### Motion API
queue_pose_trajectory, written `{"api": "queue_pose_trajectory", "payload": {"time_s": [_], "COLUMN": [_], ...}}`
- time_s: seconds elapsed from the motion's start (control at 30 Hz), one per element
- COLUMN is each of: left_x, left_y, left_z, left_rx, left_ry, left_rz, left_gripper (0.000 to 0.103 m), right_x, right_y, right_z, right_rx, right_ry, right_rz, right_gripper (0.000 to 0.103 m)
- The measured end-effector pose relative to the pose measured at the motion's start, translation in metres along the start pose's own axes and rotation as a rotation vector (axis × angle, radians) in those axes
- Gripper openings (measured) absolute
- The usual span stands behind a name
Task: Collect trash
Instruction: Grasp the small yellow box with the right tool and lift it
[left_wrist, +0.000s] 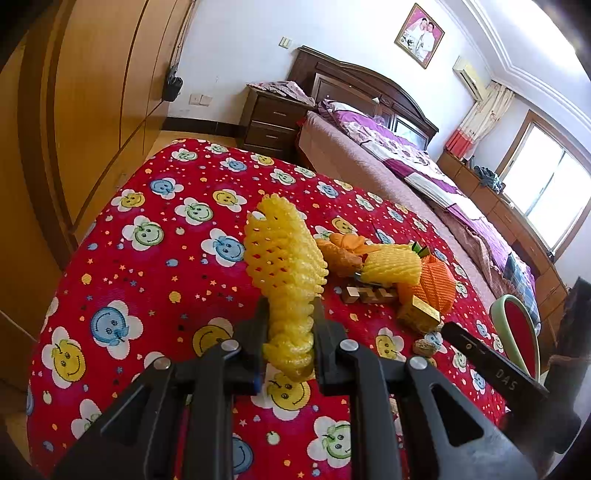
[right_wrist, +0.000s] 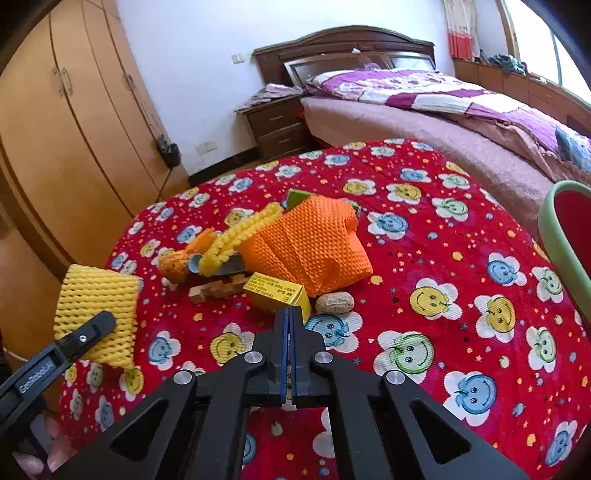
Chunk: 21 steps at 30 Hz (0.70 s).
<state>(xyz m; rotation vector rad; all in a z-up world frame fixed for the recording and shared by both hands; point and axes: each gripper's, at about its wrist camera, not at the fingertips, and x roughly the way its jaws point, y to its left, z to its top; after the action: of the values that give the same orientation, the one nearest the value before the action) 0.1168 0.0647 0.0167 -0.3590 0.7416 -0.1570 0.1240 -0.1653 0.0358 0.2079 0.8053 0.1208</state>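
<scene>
My left gripper (left_wrist: 290, 314) is shut on a yellow foam fruit net (left_wrist: 284, 251) and holds it upright above the red smiley tablecloth (left_wrist: 147, 280). The right wrist view shows that same net (right_wrist: 96, 299) at the left, in the left gripper (right_wrist: 98, 323). My right gripper (right_wrist: 288, 317) is shut, its pads pressed together with nothing between them, just in front of a small yellow box (right_wrist: 273, 288). Behind the box lie an orange foam net (right_wrist: 314, 240), a second yellow net (right_wrist: 236, 236), a wooden puzzle piece (right_wrist: 214, 290) and a peanut (right_wrist: 334, 302).
An orange knotted scrap (right_wrist: 173, 266) and a green item (right_wrist: 295, 197) sit in the pile. A green-rimmed red chair (right_wrist: 565, 229) stands at the table's right edge. A bed (right_wrist: 424, 122), a nightstand (right_wrist: 277, 125) and a wardrobe (right_wrist: 66, 129) lie beyond.
</scene>
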Motion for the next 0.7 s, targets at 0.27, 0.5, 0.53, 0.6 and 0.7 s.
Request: {"api": "queue_pose_trajectory", "payload": {"time_s": [0.27, 0.5, 0.53, 0.6, 0.7], "left_x": [-0.015, -0.018, -0.019, -0.018, -0.016], "left_y": [-0.012, -0.025, -0.026, -0.028, -0.028], "left_z": [0.001, 0.0, -0.001, 0.0, 0.0], "left_rx": [0.016, 0.029, 0.03, 0.032, 0.026], "left_ry": [-0.027, -0.023, -0.023, -0.025, -0.02], "left_rz": [-0.014, -0.015, -0.014, -0.009, -0.002], "left_gripper": [0.019, 0.019, 0.019, 0.019, 0.019], "right_x": [-0.033, -0.044, -0.043, -0.038, -0.026], "right_y": [-0.008, -0.02, -0.02, -0.02, -0.016], "right_z": [0.001, 0.004, 0.005, 0.006, 0.007], "right_rx": [0.027, 0.035, 0.039, 0.038, -0.014], "right_ry": [-0.063, -0.072, -0.065, -0.049, -0.015], "right_rz": [0.056, 0.088, 0.093, 0.098, 0.103], "right_gripper": [0.0, 0.0, 0.001, 0.005, 0.011]}}
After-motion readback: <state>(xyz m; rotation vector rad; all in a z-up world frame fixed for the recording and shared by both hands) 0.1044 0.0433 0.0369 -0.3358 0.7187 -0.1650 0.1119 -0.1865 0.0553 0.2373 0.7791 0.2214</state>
